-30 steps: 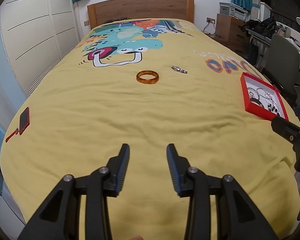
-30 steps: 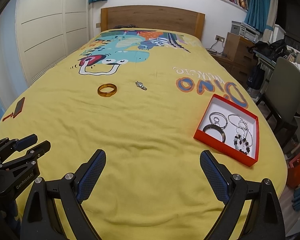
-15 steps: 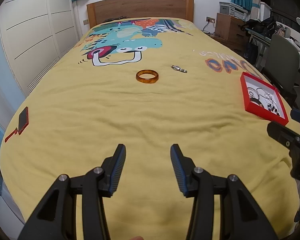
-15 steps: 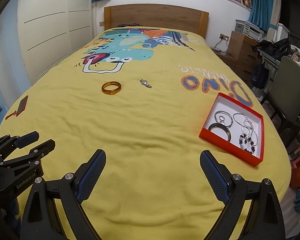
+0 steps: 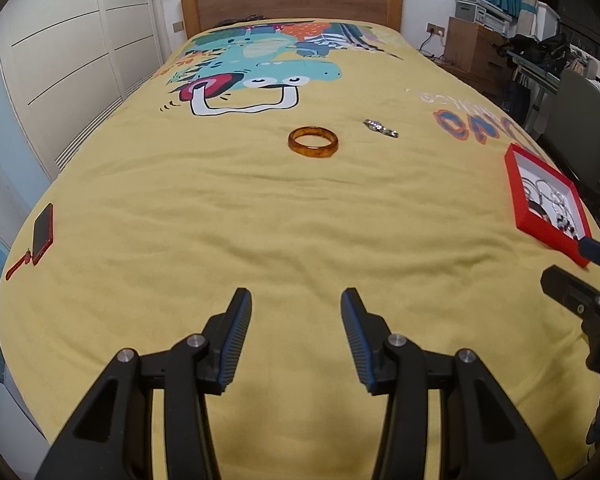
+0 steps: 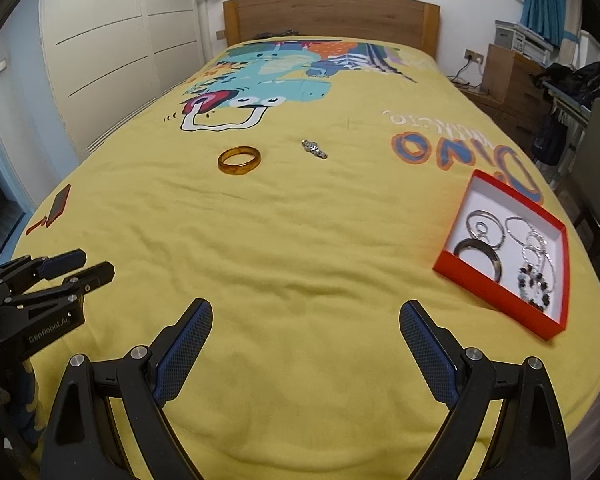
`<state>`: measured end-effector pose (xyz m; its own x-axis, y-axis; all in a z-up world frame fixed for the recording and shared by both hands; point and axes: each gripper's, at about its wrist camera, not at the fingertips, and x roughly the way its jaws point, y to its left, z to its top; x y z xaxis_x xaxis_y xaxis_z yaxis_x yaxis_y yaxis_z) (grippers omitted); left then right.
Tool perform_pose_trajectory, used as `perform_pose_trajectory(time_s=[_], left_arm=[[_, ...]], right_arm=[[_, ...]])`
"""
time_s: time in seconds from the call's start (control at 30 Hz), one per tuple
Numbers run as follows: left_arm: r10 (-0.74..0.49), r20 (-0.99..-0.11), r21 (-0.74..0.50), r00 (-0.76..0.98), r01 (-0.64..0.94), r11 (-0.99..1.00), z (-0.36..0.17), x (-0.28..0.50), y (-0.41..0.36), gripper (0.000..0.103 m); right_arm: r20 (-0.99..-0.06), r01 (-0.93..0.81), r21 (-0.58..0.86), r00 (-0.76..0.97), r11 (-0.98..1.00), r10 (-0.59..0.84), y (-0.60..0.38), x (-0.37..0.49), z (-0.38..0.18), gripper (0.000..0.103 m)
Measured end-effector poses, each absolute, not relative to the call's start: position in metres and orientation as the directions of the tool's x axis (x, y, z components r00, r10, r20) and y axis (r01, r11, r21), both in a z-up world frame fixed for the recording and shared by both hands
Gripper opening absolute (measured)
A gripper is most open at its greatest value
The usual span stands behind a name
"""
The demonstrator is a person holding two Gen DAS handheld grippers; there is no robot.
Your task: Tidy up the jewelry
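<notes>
An amber bangle (image 5: 313,141) lies on the yellow bedspread mid-bed; it also shows in the right wrist view (image 6: 239,160). A small silver watch (image 5: 380,127) lies just right of it, also in the right wrist view (image 6: 314,149). A red box (image 6: 504,280) holding several bangles and necklaces sits near the bed's right edge, also in the left wrist view (image 5: 518,200). My left gripper (image 5: 296,322) is open and empty over the near bed, well short of the bangle. My right gripper (image 6: 306,334) is wide open and empty, left of the box.
A red phone (image 5: 43,233) with a strap lies at the bed's left edge. A white wardrobe (image 5: 72,60) stands to the left, a wooden headboard (image 5: 292,0) at the far end, and a chair (image 5: 584,128) and cluttered desk to the right.
Both grippers have moved slightly forward over the bed; the bangle and box look a little nearer. Both stay open and empty.
</notes>
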<state>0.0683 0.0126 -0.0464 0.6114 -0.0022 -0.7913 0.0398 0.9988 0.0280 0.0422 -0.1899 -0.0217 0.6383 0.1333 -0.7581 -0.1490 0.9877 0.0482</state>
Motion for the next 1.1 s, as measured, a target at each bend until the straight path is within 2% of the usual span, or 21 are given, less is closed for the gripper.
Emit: perform_pose_trajectory(time_s=[0.3,0.43,0.5,1.1], left_arm=[[-0.002,-0.807,0.014,0.591,0.022,1.0,-0.058,0.118,0.018,0.044],[-0.007,-0.817,-0.003,0.577,0.007,1.0,-0.065,0.145,0.024,0.044],[-0.006,-0.818,-0.008,0.575,-0.002,1.0,-0.067,0.16,0.027,0.044],[-0.075,-0.819,-0.089,0.568,0.003,0.996,-0.094,0.325,0.033,0.044]], right_arm=[[-0.78,-0.19,0.065,0.603,0.98,0.168,-0.19,0.088,-0.035,0.088],[-0.783,-0.217,0.078,0.592,0.973,0.194,-0.189,0.114,-0.039,0.073],[-0.786,-0.222,0.096,0.582,0.97,0.211,-0.19,0.133,-0.043,0.072],[-0.763,-0.25,0.194,0.569,0.948,0.306,-0.188,0.316,-0.075,0.067]])
